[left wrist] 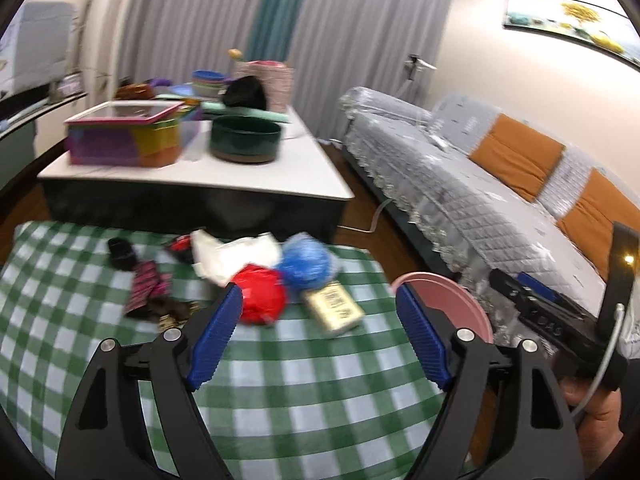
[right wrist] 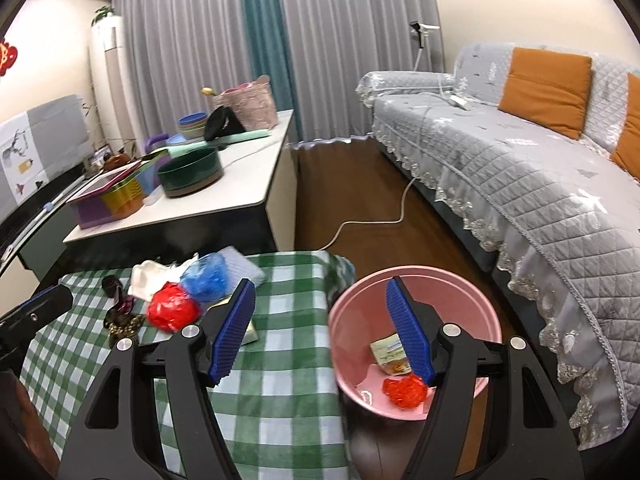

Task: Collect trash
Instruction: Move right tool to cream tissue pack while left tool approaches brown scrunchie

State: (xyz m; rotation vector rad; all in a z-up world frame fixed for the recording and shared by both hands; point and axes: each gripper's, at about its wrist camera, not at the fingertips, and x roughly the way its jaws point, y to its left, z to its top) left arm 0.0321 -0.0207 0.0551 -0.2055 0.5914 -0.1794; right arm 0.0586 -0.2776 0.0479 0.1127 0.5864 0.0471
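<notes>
Right wrist view: right gripper (right wrist: 320, 330) is hanging released, empty, over table edge and bin.
Pink bin (right wrist: 416, 280): round plastic, holding crumpled red wrapper (right wrist: 404, 391) and small packet (right wrist: 390, 354).
Left gripper (left wrist: 319, 336): gaping wide, empty.
Trash: crumpled red bag (left wrist: 262, 294), blue bag (left wrist: 306, 262), white paper (left wrist: 228, 254) lying just beyond it on checked cloth (left wrist: 280, 400).

no legible text; blurred print on the small box (left wrist: 334, 307) and the packet (right wrist: 390, 356)
</notes>
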